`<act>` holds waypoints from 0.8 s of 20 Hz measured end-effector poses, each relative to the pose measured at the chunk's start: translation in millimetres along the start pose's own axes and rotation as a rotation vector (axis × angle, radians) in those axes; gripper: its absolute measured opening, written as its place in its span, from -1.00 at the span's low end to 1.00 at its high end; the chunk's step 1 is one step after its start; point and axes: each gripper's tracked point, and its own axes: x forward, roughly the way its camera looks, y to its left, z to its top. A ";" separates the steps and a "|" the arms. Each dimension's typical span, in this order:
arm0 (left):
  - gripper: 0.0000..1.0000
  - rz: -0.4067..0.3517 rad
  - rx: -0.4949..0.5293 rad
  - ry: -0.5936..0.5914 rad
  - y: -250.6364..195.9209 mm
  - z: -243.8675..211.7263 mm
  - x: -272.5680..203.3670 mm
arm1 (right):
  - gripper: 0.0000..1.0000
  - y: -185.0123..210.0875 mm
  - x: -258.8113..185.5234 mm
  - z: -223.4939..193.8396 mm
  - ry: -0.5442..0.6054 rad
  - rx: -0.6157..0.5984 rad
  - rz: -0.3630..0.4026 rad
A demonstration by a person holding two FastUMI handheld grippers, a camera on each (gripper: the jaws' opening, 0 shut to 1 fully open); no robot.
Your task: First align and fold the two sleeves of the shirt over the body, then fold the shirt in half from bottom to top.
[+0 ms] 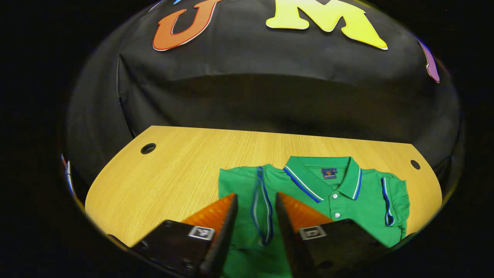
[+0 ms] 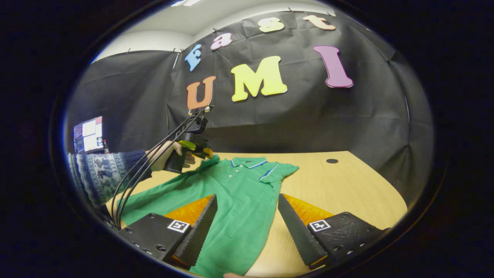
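Shirt (image 1: 339, 200) lies flat on wooden table (image 1: 162, 181), collar toward far wall, both sleeves folded in over body. Your left gripper (image 1: 255, 200) hovers over left folded sleeve (image 1: 262, 204), jaws slightly parted, gripping nothing. Your right gripper (image 2: 247, 202) sits above shirt's near right edge, jaws wide apart, empty. Your hand (image 2: 170, 154) with patterned sleeve (image 2: 104, 173) holds left gripper at far left.
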 end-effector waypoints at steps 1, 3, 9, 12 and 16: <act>0.97 0.022 0.009 -0.010 3.9 1.4 -0.6 | 0.92 1.4 -1.8 2.7 -0.003 -0.006 -0.003; 0.89 0.036 0.022 -0.027 5.2 2.0 -10.7 | 0.92 4.3 -6.9 7.0 -0.009 -0.013 -0.011; 0.89 -0.033 0.022 -0.085 2.2 -3.1 -68.0 | 0.92 18.7 -27.0 15.5 -0.002 -0.018 -0.049; 0.89 -0.065 0.018 -0.120 9.6 -17.8 -105.4 | 0.92 28.7 -42.6 12.6 0.005 -0.046 -0.078; 0.88 -0.077 0.021 -0.167 30.2 -44.0 -158.4 | 0.92 35.9 -61.7 -0.7 0.030 -0.058 -0.136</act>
